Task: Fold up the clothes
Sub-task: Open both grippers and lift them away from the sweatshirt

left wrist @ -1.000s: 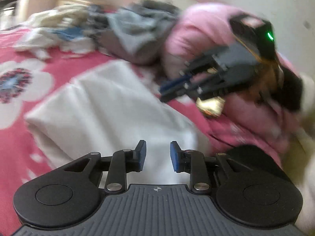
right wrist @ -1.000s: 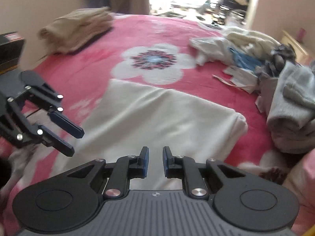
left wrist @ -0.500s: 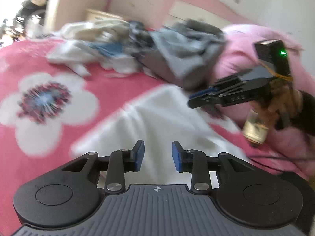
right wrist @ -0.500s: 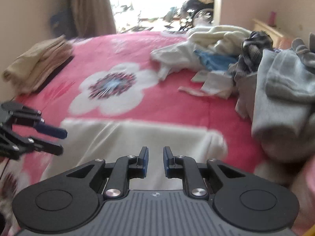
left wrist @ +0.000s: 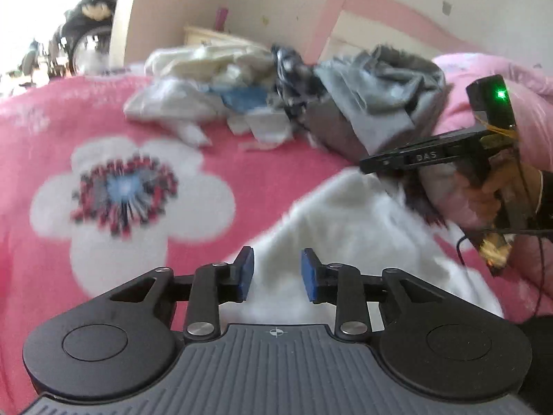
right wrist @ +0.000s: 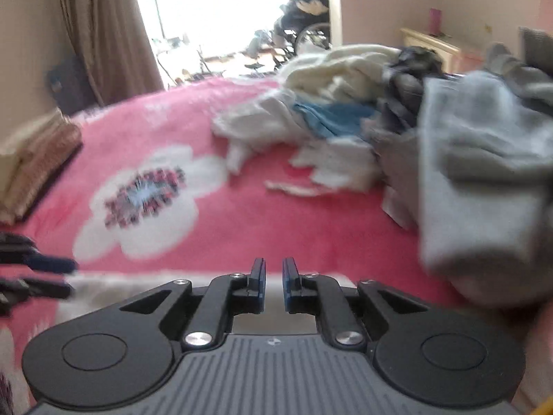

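A white garment (left wrist: 349, 231) lies spread flat on the pink flowered blanket (left wrist: 249, 173). My left gripper (left wrist: 275, 273) hovers over its near edge, jaws open, with only cloth showing below the gap. In the left wrist view my right gripper (left wrist: 366, 166) sits edge-on at the garment's far right corner, held by a hand (left wrist: 484, 195). In the right wrist view my right gripper (right wrist: 274, 278) is over the garment's edge (right wrist: 138, 285), its jaws closing to a narrow gap, nothing pinched between the pads. My left gripper (right wrist: 67, 276) shows at the left of that view.
A heap of unfolded clothes, white (right wrist: 345, 72), blue (right wrist: 331, 117) and grey (right wrist: 484, 180), fills the far right of the bed. A folded beige stack (right wrist: 34, 159) lies at the left edge. A pink headboard (left wrist: 380, 10) and pink bedding (left wrist: 484, 72) stand behind.
Both cameras have swung and sunk toward the garment's far edge, with the heap now larger in view. The right gripper has rolled to lie flat, and its jaws have narrowed.
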